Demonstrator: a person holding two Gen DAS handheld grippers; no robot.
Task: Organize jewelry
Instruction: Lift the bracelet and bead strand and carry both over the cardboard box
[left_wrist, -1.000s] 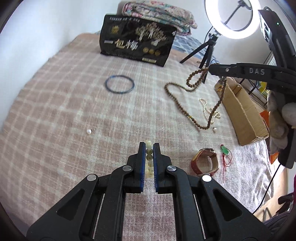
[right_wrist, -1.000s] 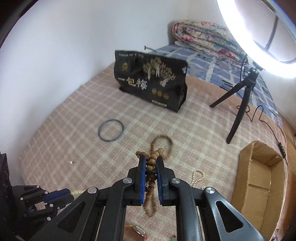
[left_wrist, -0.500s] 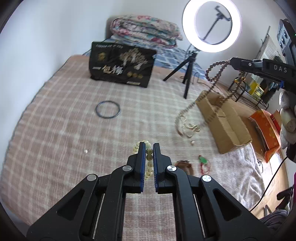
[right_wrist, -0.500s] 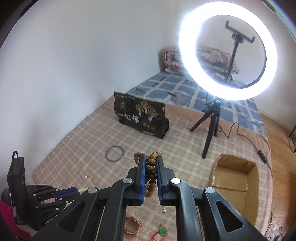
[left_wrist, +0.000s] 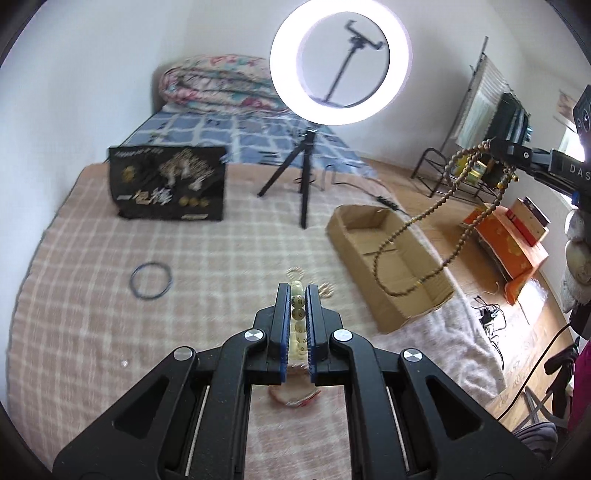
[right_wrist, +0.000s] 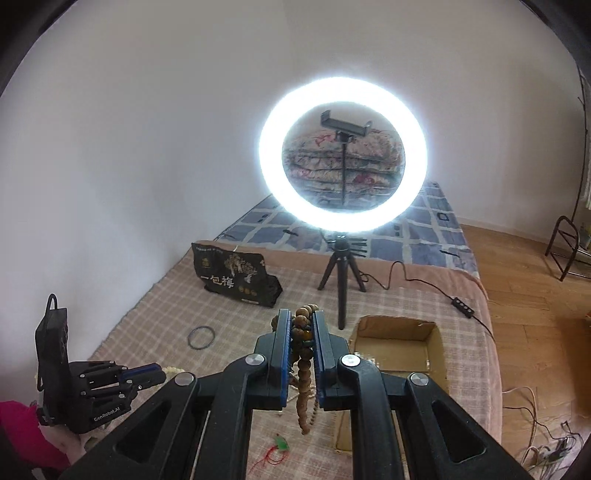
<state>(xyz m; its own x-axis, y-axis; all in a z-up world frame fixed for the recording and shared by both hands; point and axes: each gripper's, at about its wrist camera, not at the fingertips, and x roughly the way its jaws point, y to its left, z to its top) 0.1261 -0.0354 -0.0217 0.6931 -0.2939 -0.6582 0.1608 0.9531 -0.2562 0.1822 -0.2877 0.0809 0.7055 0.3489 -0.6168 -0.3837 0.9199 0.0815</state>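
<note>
My left gripper (left_wrist: 298, 291) is shut on a pale green bead bracelet (left_wrist: 297, 314), held above the checked blanket (left_wrist: 92, 332). My right gripper (right_wrist: 300, 317) is shut on a long brown bead necklace (right_wrist: 306, 373); in the left wrist view that necklace (left_wrist: 413, 229) hangs in a long loop over the open cardboard box (left_wrist: 388, 258). The box also shows in the right wrist view (right_wrist: 399, 343). A dark blue bangle (left_wrist: 151, 280) lies flat on the blanket at the left. A pearl strand (left_wrist: 327, 290) lies just beyond my left fingertips. A green charm on red cord (right_wrist: 279, 445) lies below the right gripper.
A ring light on a tripod (left_wrist: 340, 62) stands mid-bed behind the box. A black printed bag (left_wrist: 168, 182) stands at the back left. Folded quilts (left_wrist: 218, 86) lie at the wall. An orange box (left_wrist: 509, 240) and cables are on the floor at the right.
Both grippers have risen and tilted up. The brown necklace has left the blanket and now hangs over the cardboard box. The left gripper still holds the pale bracelet.
</note>
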